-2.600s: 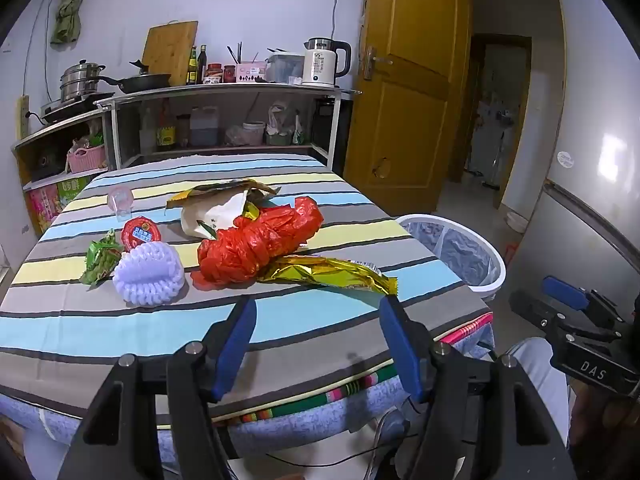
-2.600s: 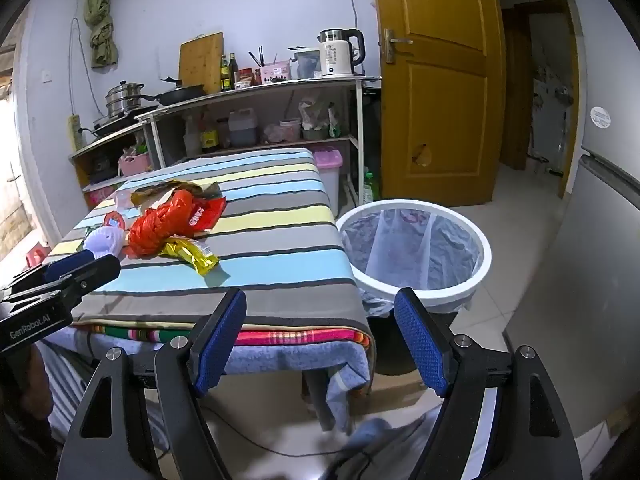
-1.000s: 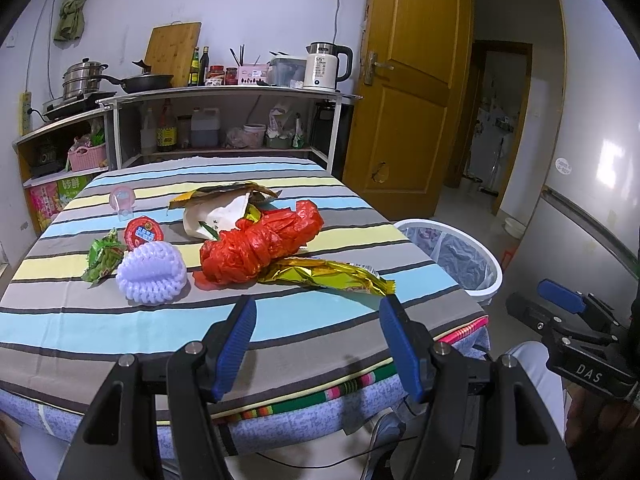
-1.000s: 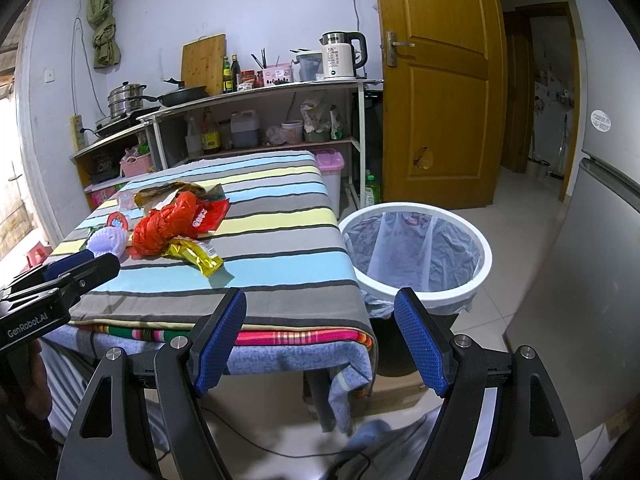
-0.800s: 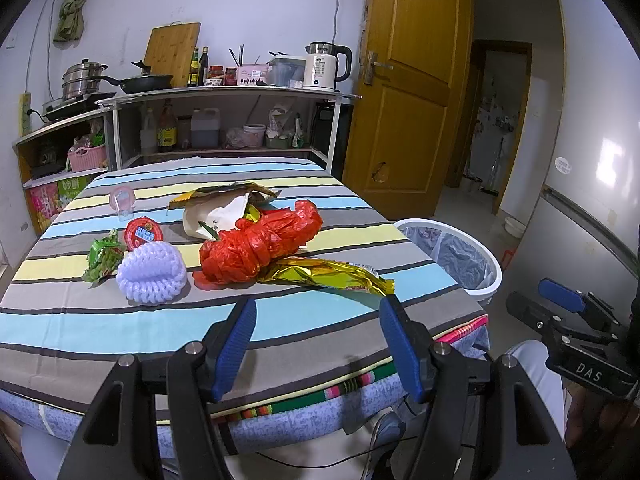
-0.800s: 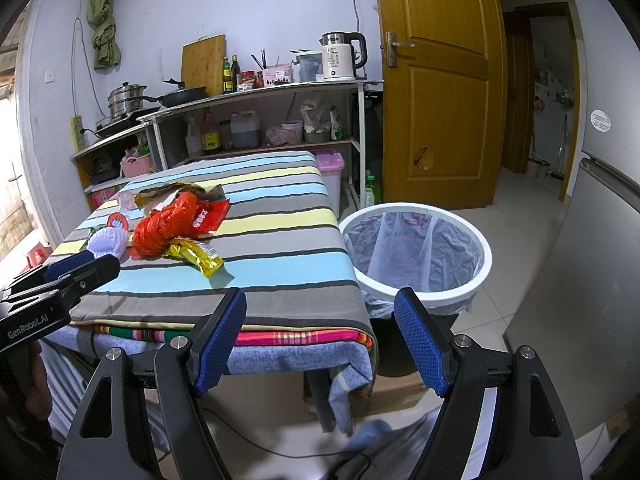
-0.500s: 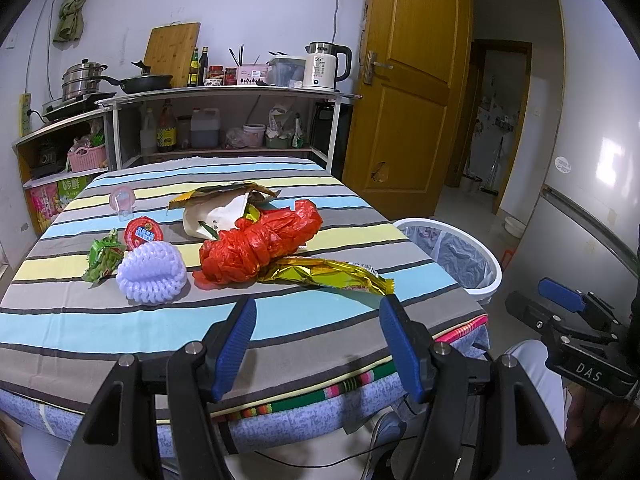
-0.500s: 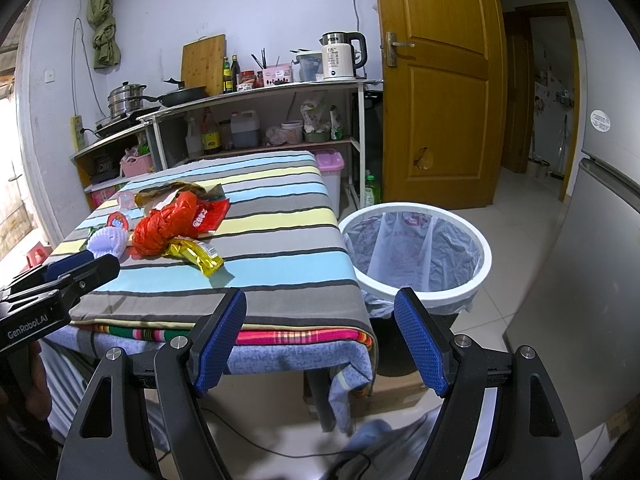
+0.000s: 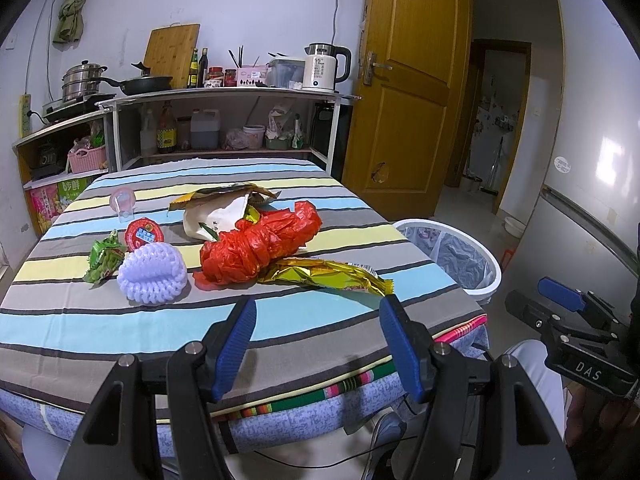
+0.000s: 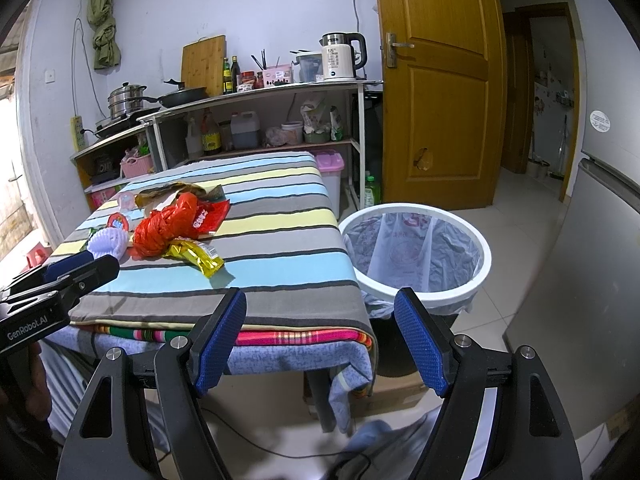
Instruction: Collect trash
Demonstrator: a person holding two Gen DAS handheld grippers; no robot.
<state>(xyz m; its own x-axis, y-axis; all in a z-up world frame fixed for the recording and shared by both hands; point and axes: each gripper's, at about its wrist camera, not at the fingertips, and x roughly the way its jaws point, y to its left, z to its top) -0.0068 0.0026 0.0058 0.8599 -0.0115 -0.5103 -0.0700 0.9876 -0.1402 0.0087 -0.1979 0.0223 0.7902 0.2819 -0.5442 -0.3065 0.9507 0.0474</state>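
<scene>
Trash lies on a striped tablecloth [image 9: 120, 320]: a crumpled red plastic bag [image 9: 260, 246], a gold foil wrapper [image 9: 332, 274], a white foam fruit net [image 9: 152, 272], a green wrapper [image 9: 102, 256], a red round lid [image 9: 144, 234], a brown paper bag [image 9: 216, 216] and a small pink cup [image 9: 122, 200]. My left gripper [image 9: 318, 322] hangs open over the table's near edge, short of the trash. My right gripper [image 10: 320, 312] is open, held off the table's corner between the tablecloth [image 10: 280, 232] and a white bin [image 10: 416, 256] lined with a clear bag.
The bin [image 9: 452, 256] stands on the floor right of the table. Behind the table a shelf unit [image 9: 224, 120] carries a kettle [image 9: 326, 66], pans, bottles and a cutting board. A wooden door [image 9: 408, 104] stands at the back right, a grey fridge [image 10: 600, 280] at far right.
</scene>
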